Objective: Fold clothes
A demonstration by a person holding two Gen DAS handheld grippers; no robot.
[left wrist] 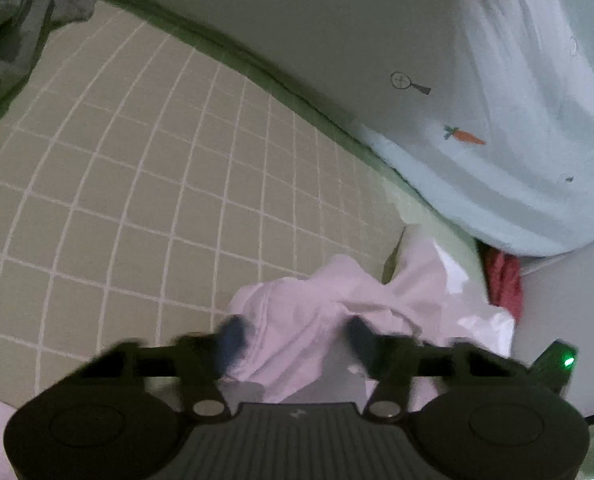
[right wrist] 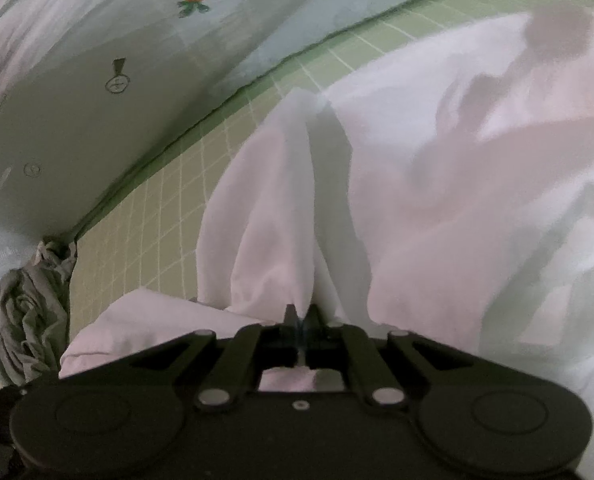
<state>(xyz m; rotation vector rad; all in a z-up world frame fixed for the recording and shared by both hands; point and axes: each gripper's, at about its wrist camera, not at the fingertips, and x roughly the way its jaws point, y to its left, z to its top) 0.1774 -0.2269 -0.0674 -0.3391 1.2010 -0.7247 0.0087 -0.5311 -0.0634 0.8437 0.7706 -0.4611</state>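
the white garment (right wrist: 437, 184) lies bunched on the green grid mat (right wrist: 165, 208), spreading ahead and right of the right gripper (right wrist: 300, 314), which pinches a fold of it. the left gripper (left wrist: 297, 336) is spread, garment between its fingers. carrot-print sheet (left wrist: 497, 120) lies beyond.

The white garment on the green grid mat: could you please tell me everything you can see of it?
The white cloth garment is soft, thin-looking fabric, crumpled in loose folds and not yet folded. It lies on the green mat with a white grid. The right gripper is shut on a pinched ridge of it, and the cloth drapes away from that grip. The left gripper is open, its fingers on either side of a bunched edge. Its type cannot be told.
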